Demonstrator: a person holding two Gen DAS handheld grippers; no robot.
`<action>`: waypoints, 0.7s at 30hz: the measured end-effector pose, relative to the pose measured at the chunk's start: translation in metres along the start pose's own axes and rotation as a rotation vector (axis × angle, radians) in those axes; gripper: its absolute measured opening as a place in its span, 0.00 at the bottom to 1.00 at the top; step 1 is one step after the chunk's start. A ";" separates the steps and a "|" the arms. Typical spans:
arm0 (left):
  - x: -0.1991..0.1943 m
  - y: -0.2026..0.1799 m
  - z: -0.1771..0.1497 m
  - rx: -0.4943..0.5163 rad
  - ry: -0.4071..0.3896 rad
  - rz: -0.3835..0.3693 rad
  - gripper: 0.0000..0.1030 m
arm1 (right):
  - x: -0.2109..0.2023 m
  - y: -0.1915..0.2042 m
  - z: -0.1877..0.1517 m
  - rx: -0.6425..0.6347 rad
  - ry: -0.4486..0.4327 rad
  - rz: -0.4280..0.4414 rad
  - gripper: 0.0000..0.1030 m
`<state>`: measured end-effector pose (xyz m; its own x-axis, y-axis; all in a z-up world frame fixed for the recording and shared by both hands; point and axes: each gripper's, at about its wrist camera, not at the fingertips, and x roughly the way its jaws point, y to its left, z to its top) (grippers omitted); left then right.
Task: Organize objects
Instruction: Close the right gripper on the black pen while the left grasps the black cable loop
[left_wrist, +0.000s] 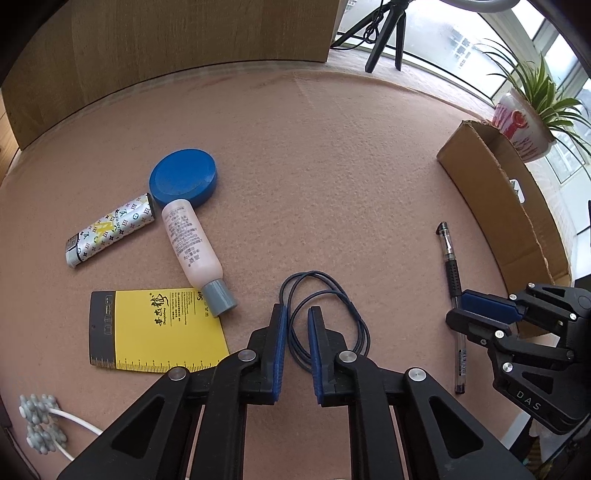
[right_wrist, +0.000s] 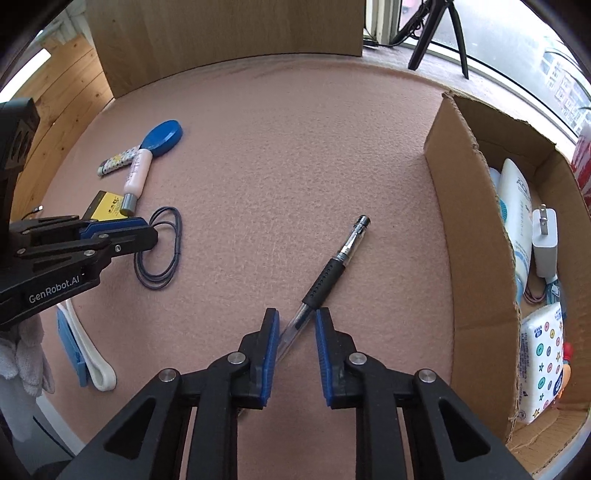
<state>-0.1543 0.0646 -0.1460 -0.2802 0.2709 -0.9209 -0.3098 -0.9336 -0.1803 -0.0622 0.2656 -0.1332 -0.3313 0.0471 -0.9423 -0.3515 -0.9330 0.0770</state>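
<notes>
The right gripper (right_wrist: 296, 320) is straddling the clear-barrelled pen with black rubber grip (right_wrist: 325, 275), jaws narrowed around its barrel, whose long axis is running diagonally away up-right toward the open cardboard box (right_wrist: 465, 221); the left gripper (left_wrist: 298, 318) is closing likewise on the dark blue looped cord (left_wrist: 325, 317) lying on the worktop

Fuzzy pink felt mat (left_wrist: 332, 166), corrugated cardboard box (right_wrist: 469, 221)
</notes>
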 end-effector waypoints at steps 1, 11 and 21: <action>0.001 -0.001 0.001 0.009 0.000 -0.004 0.11 | 0.000 0.004 -0.001 -0.047 -0.004 0.005 0.15; 0.005 -0.004 0.006 0.012 -0.005 -0.022 0.03 | 0.004 0.006 -0.002 -0.065 0.012 -0.039 0.16; -0.011 0.002 0.003 -0.064 -0.049 -0.070 0.02 | -0.002 -0.006 -0.004 0.049 -0.035 0.007 0.08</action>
<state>-0.1541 0.0601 -0.1350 -0.3041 0.3460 -0.8876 -0.2721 -0.9244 -0.2672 -0.0561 0.2697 -0.1333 -0.3640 0.0543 -0.9298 -0.3911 -0.9150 0.0996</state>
